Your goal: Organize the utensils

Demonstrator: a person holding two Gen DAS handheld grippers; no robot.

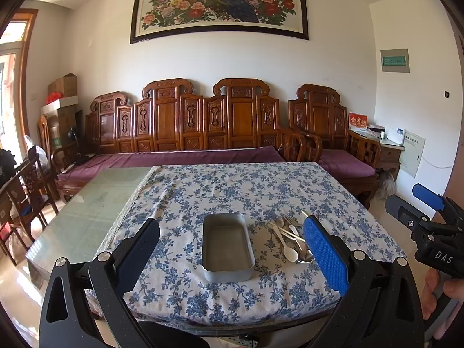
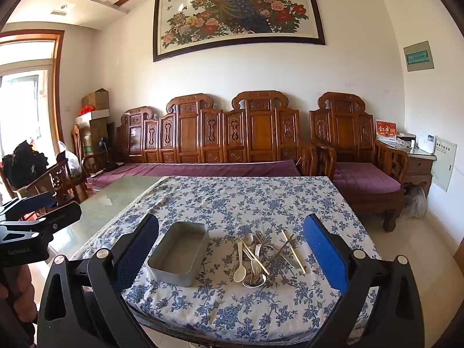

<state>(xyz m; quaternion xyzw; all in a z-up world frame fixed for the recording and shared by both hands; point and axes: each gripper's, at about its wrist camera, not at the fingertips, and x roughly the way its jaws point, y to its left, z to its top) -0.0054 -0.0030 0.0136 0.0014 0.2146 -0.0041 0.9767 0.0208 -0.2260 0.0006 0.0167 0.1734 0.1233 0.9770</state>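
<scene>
Both grippers are spread about as wide as they go with nothing in them. The left gripper hangs off the near edge of the table with its blue pads well apart, and through the gap you look straight at the metal tray, which isn't touched by either finger. The right gripper is in the same pose, fingers wide, hovering short of the table edge, and its gap frames the pile of utensils. The tray is a shallow rectangular tin with rounded corners, sitting empty on the blue floral tablecloth near the front of the table. Just to the right of the tray, not touching it as far as I can tell, the utensils lie in a loose crisscross heap: a white plastic spoon, a metal spoon at the front, a fork pointing away, and chopsticks lying slantwise across the rest. The cloth covers only the right part of the table, and bare glass tabletop shows to the left. Behind it all there's a carved wooden sofa with purple cushions along the wall, and a big framed peacock picture above it.
</scene>
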